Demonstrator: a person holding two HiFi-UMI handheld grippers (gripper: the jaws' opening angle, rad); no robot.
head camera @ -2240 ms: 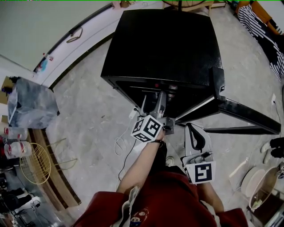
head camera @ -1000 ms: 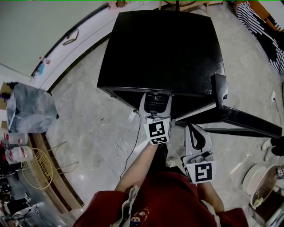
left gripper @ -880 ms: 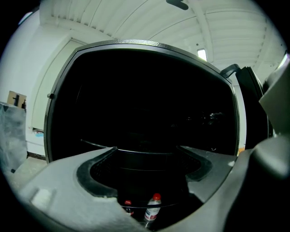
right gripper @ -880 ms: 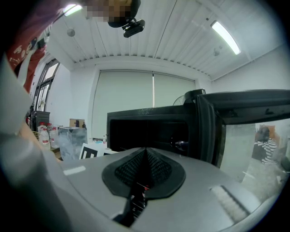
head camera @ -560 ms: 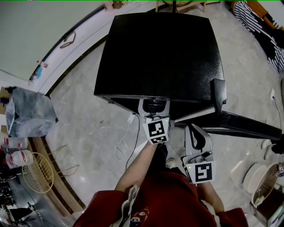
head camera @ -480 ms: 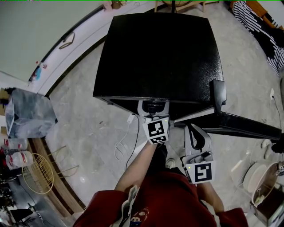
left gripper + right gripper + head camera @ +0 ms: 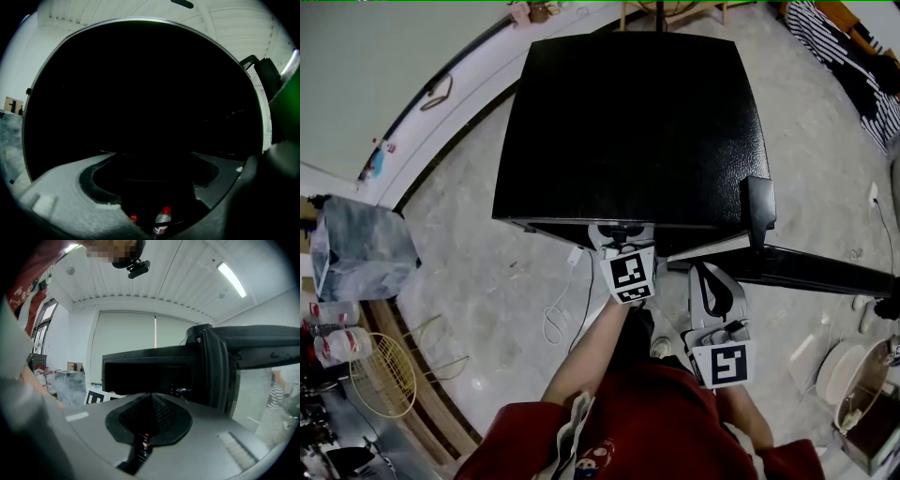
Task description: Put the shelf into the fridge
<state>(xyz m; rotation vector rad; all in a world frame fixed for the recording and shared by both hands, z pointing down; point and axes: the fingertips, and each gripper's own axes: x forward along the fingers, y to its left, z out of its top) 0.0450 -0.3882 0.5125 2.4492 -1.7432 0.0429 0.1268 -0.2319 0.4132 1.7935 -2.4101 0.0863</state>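
The black fridge (image 7: 637,131) is seen from above, its door (image 7: 787,270) swung open to the right. My left gripper (image 7: 622,232) reaches into the fridge's front opening, its tips under the top edge. In the left gripper view the jaws (image 7: 152,173) stand wide apart and open, facing the dark inside. A faint thin line there may be the shelf's edge (image 7: 140,180); I cannot make out the shelf itself. Two red-capped bottles (image 7: 161,224) stand low inside. My right gripper (image 7: 710,274) hangs back near the body, shut and empty (image 7: 151,397).
A white cable (image 7: 558,309) lies on the floor left of the fridge front. A plastic-wrapped box (image 7: 361,248) and a wire basket (image 7: 380,375) stand at the left. Pans and bowls (image 7: 853,380) sit at the lower right, below the open door.
My left gripper has turned from tilted to level and pushed further into the fridge opening. The right gripper has stayed where it was.
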